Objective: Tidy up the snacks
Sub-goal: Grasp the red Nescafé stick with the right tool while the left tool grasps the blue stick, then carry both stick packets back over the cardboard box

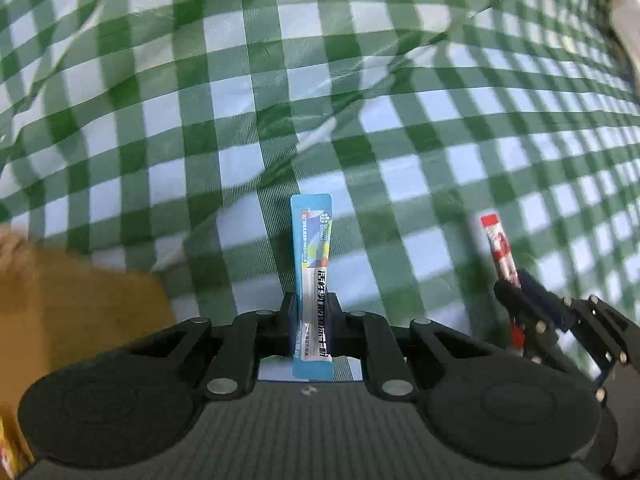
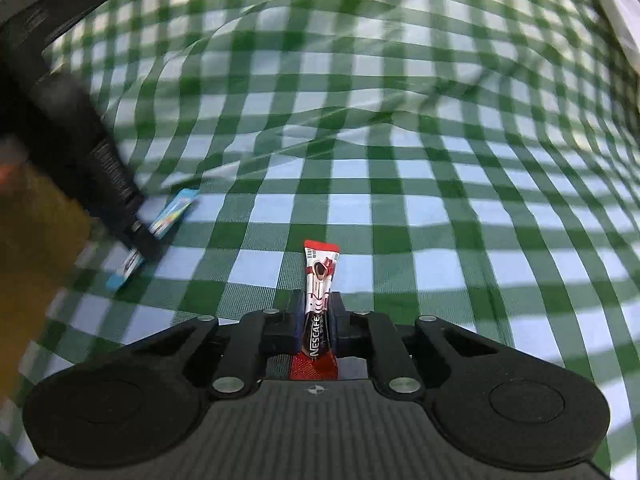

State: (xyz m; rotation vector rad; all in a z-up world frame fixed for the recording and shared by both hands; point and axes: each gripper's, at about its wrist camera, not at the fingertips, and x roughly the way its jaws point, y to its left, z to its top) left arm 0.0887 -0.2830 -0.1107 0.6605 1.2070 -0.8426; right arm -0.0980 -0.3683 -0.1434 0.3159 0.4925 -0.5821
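- Left gripper point(image 1: 311, 312): jaws clamped on a slim blue foil stick sachet point(image 1: 311, 248), held upright above the green-and-white checked cloth point(image 1: 360, 100) on the desk.
- Right gripper point(image 2: 319, 316): jaws clamped on a red-and-black Nescafé stick sachet point(image 2: 319, 280), near the left one.
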